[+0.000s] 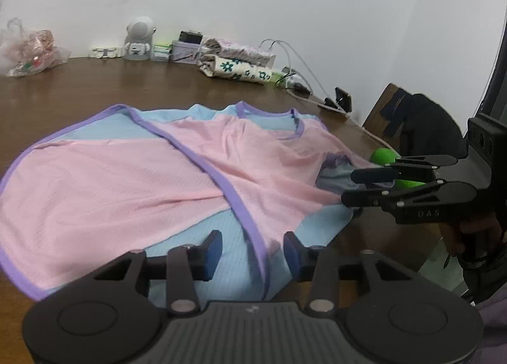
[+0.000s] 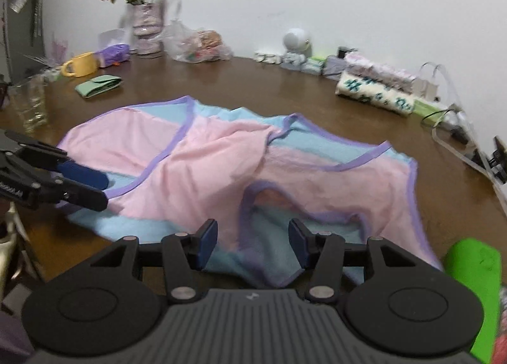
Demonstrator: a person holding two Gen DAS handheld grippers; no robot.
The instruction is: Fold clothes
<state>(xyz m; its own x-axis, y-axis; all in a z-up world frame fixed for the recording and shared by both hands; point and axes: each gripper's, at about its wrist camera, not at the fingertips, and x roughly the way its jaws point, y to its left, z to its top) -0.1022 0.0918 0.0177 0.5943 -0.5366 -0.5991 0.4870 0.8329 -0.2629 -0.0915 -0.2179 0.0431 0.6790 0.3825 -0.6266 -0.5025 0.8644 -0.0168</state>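
Note:
A pink and light-blue mesh shirt [image 1: 104, 186] with purple trim lies spread and rumpled on the brown wooden table [image 1: 126, 85]; it also shows in the right wrist view [image 2: 202, 170]. My left gripper [image 1: 252, 250] is open, its fingers just above the shirt's near hem with the purple trim between them. My right gripper [image 2: 253, 245] is open over the shirt's armhole at the near edge. The right gripper also shows in the left wrist view [image 1: 351, 185] at the shirt's right edge. The left gripper shows in the right wrist view [image 2: 101, 188] at the shirt's left edge.
Along the wall stand a white robot toy [image 1: 139, 37], folded floral cloths [image 1: 240, 67], cables [image 1: 304, 79] and a plastic bag [image 1: 28, 50]. The right wrist view shows a flower vase [image 2: 147, 28], a yellow mug [image 2: 80, 64], a glass [image 2: 30, 104] and a green pouch [image 2: 98, 85].

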